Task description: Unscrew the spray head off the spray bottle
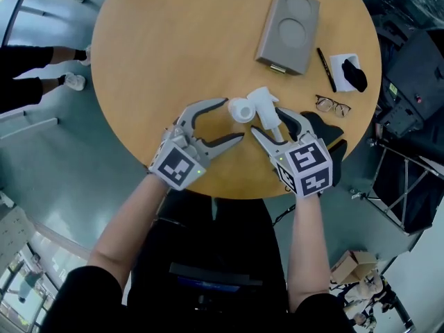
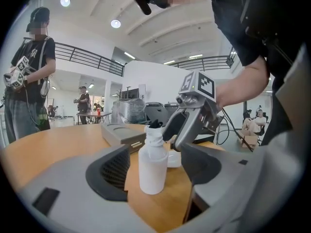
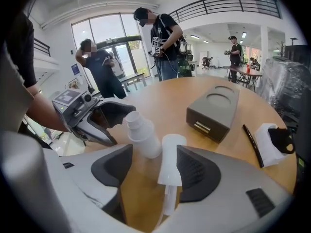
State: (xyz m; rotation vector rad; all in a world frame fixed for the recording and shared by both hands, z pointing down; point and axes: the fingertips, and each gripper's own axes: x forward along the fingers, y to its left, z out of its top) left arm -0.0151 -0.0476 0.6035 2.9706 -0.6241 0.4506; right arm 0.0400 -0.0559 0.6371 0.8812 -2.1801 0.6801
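Your left claw (image 1: 232, 120) stands spread around the upright spray bottle (image 1: 241, 109), and your right claw (image 1: 267, 121), also spread and pinching nothing, has the detached spray head (image 1: 266, 103) lying on the worktop (image 1: 173, 47) between its jaws, long axis running from 12 to 6 o'clock.

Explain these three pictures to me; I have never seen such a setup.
A person holds a two-jaw gripper in each hand. One picture looks down from a head camera; the other two come from cameras riding on the grippers. On the round wooden table stands a small white plastic bottle, its neck bare; its white spray head lies beside it. Also there: a grey rectangular box, a black pen and eyeglasses. The left gripper and right gripper are both open, gripping nothing.
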